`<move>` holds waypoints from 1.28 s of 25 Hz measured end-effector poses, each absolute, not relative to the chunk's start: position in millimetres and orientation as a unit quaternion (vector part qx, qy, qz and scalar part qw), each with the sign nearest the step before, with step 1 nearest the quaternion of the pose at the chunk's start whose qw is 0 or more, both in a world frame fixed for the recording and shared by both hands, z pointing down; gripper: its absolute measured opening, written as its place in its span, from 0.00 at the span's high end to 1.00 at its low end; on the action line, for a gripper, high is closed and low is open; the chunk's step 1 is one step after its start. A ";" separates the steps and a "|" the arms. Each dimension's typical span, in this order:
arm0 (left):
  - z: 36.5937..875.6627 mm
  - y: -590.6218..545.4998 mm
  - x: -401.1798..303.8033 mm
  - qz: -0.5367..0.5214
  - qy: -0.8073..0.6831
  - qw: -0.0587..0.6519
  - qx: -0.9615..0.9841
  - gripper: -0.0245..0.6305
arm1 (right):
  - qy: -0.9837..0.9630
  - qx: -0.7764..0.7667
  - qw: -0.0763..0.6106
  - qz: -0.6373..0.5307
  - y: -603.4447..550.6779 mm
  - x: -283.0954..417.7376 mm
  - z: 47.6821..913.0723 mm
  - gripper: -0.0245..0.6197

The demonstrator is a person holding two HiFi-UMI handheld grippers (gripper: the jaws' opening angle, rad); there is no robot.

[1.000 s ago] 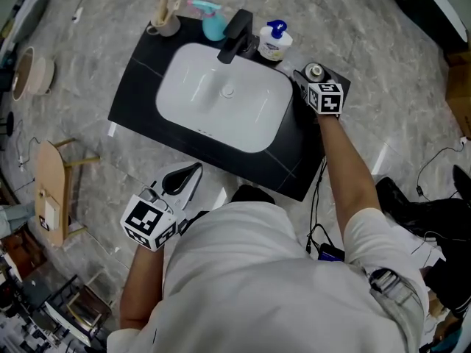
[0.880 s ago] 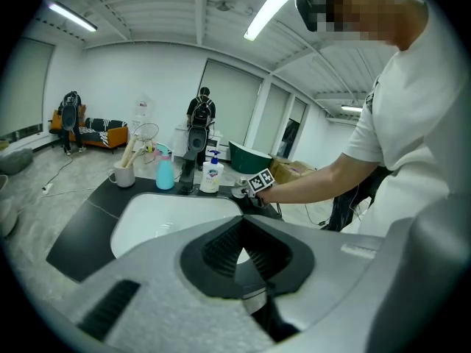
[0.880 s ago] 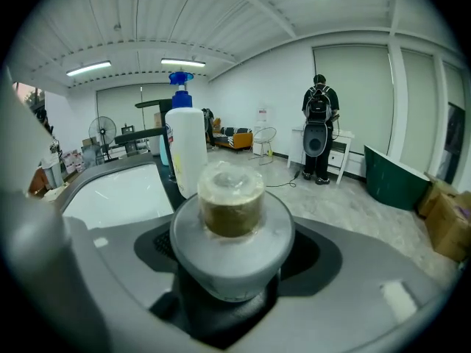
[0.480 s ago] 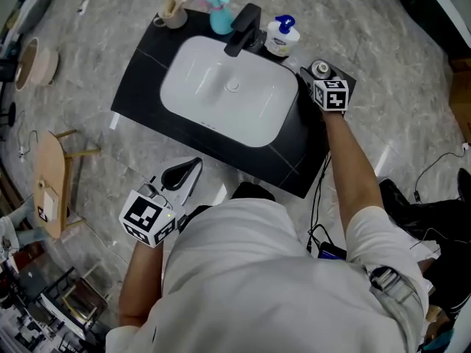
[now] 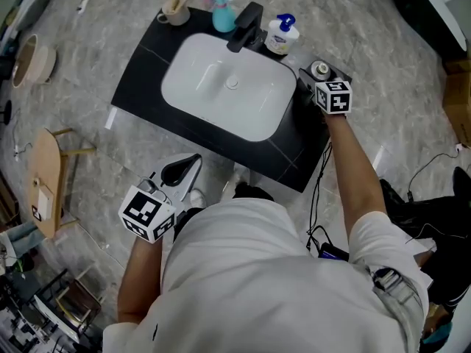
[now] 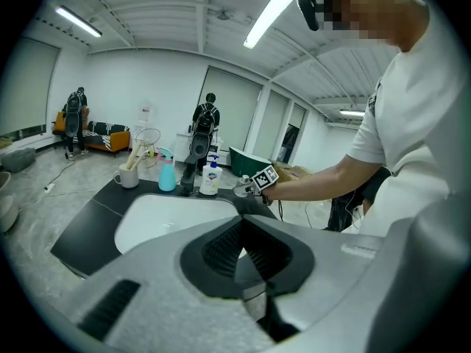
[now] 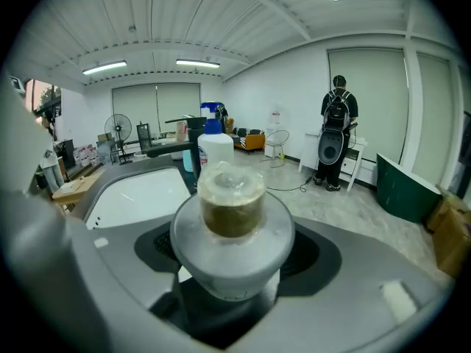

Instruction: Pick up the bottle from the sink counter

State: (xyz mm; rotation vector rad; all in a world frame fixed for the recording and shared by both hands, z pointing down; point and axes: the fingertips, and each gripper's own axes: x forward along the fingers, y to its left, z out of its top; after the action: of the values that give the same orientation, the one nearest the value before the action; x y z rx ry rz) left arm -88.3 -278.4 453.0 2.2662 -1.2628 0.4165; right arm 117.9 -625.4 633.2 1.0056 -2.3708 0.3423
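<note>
Grey-white plastic with a brownish cap under clear film: that's the bottle (image 7: 232, 197), and it stands right between the jaws of your right gripper (image 5: 321, 78). In the right gripper view its body fills the gap from pad to pad, and the jaws look closed against its sides, spread wide because the bottle is wide. From above you see the round top of the cap, so its long axis is upright, straight up from the black sink counter (image 5: 140, 87).

It is at the back right corner of the counter, right of the white basin (image 5: 228, 94) and just beside the pump dispenser (image 5: 282, 35), which stands next to the black faucet (image 5: 246, 26). No view shows the bottle's base, so you cannot tell whether it rests on the counter or is already clear of it.

Here is the relation that counts: the bottle is no longer ahead of the gripper but inside it, with your right arm stretched out over the counter's right end. I reckon the next move is a lift straight up along the bottle's axis. Tip your wrist and that wide body may twist in the pads.

Your left gripper (image 5: 195, 166) is well apart, down by your hip in front of the counter. Its jaws are pressed together on nothing, so the right one does this job.
</note>
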 end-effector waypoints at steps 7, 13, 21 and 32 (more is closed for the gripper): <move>444.1 -254.5 -95.7 0.146 -0.446 0.244 0.849 0.95 | -0.887 0.362 0.260 0.121 -589.2 105.3 590.4 0.41; 437.7 -226.5 -109.1 0.141 -0.420 0.236 0.865 0.95 | -0.893 0.355 0.250 0.117 -541.6 86.6 543.7 0.41; 434.5 -177.7 -136.4 0.127 -0.398 0.233 0.878 0.95 | -0.901 0.342 0.241 0.113 -464.9 56.8 496.1 0.41; 436.3 -106.4 -172.2 0.122 -0.371 0.221 0.894 0.95 | -0.906 0.326 0.248 0.102 -353.6 16.1 453.1 0.41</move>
State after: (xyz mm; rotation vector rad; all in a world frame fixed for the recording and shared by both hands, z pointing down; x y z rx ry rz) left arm -172.2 -106.4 436.3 2.4704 -1.0266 0.3363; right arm 16.1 -353.6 453.1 0.8885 -2.4699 0.2788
